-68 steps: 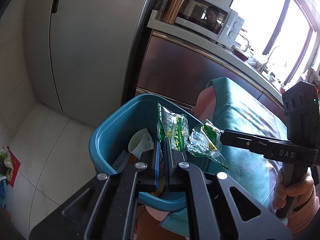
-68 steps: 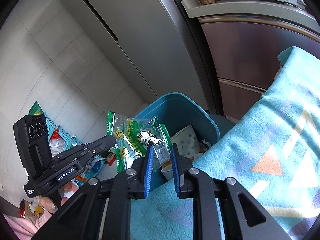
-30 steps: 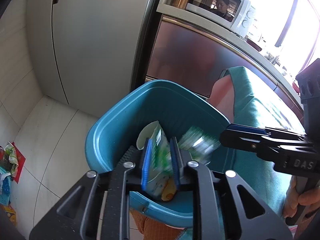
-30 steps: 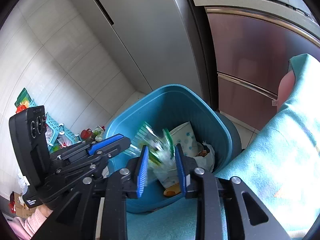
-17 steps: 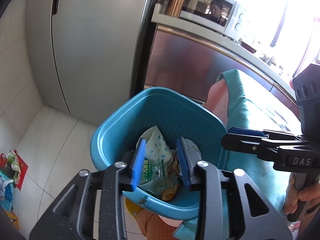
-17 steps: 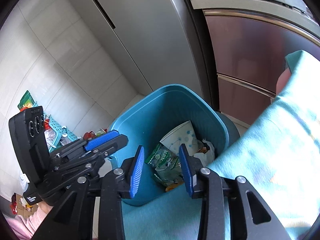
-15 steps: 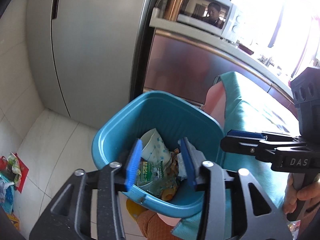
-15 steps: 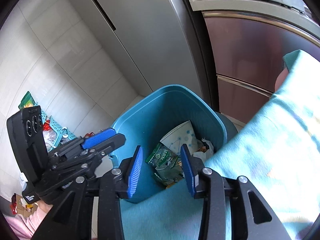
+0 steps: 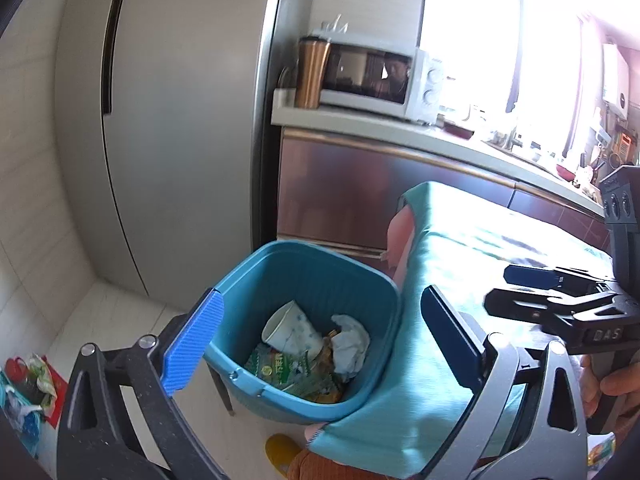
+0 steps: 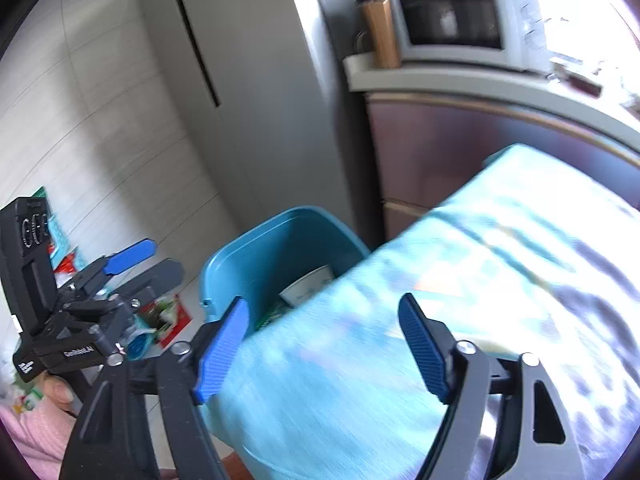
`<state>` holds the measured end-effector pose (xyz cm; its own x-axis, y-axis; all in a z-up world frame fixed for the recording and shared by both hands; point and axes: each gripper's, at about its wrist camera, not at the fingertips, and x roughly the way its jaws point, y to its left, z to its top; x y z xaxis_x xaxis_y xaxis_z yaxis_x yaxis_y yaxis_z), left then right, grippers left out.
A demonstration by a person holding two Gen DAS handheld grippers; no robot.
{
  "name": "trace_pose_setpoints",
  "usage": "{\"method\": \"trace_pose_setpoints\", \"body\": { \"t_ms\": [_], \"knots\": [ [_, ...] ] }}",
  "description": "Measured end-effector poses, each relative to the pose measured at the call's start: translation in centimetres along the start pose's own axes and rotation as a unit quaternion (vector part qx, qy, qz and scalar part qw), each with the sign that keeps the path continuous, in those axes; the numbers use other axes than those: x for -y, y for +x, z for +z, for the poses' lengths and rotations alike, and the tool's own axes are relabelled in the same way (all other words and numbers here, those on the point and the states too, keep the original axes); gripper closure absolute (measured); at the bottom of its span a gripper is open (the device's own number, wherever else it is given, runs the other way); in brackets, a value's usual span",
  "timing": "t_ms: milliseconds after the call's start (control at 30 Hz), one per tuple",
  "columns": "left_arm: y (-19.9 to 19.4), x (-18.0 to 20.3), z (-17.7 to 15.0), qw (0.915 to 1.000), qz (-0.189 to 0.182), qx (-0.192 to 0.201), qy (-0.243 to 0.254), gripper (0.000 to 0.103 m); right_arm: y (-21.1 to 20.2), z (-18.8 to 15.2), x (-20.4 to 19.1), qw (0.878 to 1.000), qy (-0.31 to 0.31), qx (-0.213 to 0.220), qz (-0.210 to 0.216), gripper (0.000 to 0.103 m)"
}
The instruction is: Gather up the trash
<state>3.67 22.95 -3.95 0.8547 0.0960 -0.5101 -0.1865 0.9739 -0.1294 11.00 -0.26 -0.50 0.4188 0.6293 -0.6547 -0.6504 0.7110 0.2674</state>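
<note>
A teal trash bin (image 9: 256, 268) stands on the floor beside a table with a teal cloth (image 9: 460, 248). In it lie a paper cup (image 9: 290, 330), a crumpled tissue (image 9: 350, 344) and green snack wrappers (image 9: 288, 372). My left gripper (image 9: 320, 340) is wide open and empty, raised above the bin. My right gripper (image 10: 324, 344) is wide open and empty over the table's cloth (image 10: 440, 280), with the bin (image 10: 272, 248) ahead on the left. The right gripper also shows in the left wrist view (image 9: 560, 292).
A grey fridge (image 9: 180, 120) stands behind the bin. A counter (image 9: 400, 136) carries a microwave (image 9: 380, 80) and a copper tumbler (image 9: 312, 72). Bags and packets (image 9: 24, 384) lie on the floor at the left.
Both grippers opened and dropped their green wrappers into the bin, then rose and pulled back. The right gripper swung right over the table's cloth.
</note>
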Motion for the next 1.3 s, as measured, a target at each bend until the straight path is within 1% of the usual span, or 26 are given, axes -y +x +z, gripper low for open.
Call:
{"method": "trace_pose_setpoints", "body": {
  "t_ms": [67, 100, 167, 267, 400, 467, 600, 800, 967, 1100, 1300],
  "knots": [
    [-0.8, 0.9, 0.0, 0.9999, 0.001, 0.012, 0.007, 0.006, -1.3, -0.5, 0.4, 1.0, 0.006, 0.014, -0.012, 0.019],
    [-1.2, 1.3, -0.1, 0.9998, 0.001, 0.016, 0.013, 0.006, -2.0, -0.8, 0.7, 1.0, 0.007, 0.021, -0.019, 0.015],
    [-1.8, 2.3, 0.0, 0.9993, 0.008, 0.026, 0.024, 0.006, -3.4, -1.4, 1.0, 0.998, 0.009, 0.04, -0.043, 0.01],
    [-2.9, 3.6, 0.1, 0.9988, 0.003, 0.04, 0.028, 0.006, -5.4, -2.4, 1.3, 0.995, 0.009, 0.07, -0.075, 0.007],
    [-4.0, 5.2, 0.3, 0.9979, -0.008, 0.061, 0.018, 0.006, -7.9, -3.9, 1.4, 0.988, 0.004, 0.106, -0.112, 0.007],
    [-4.5, 6.3, 0.3, 0.997, -0.005, 0.073, 0.026, 0.006, -8.9, -4.5, 1.5, 0.984, 0.002, 0.12, -0.128, 0.007],
    [-5.3, 8.5, 0.1, 0.9951, -0.004, 0.088, 0.044, 0.006, -11.2, -6.1, 1.8, 0.979, 0.009, 0.146, -0.145, 0.007],
    [-6.2, 10.3, 0.0, 0.994, -0.01, 0.099, 0.045, 0.006, -13.3, -7.3, 1.7, 0.968, 0.014, 0.175, -0.178, 0.007],
    [-6.4, 10.7, 0.0, 0.9941, -0.014, 0.101, 0.038, 0.006, -14.5, -8.2, 1.7, 0.96, 0.019, 0.189, -0.205, 0.007],
    [-6.6, 10.8, -0.2, 0.9937, -0.015, 0.103, 0.04, 0.006, -15.3, -8.8, 2.1, 0.954, 0.027, 0.202, -0.219, 0.007],
    [-6.9, 11.2, -0.6, 0.9924, -0.01, 0.112, 0.051, 0.006, -16.1, -9.3, 2.3, 0.95, 0.032, 0.212, -0.229, 0.007]
  ]
}}
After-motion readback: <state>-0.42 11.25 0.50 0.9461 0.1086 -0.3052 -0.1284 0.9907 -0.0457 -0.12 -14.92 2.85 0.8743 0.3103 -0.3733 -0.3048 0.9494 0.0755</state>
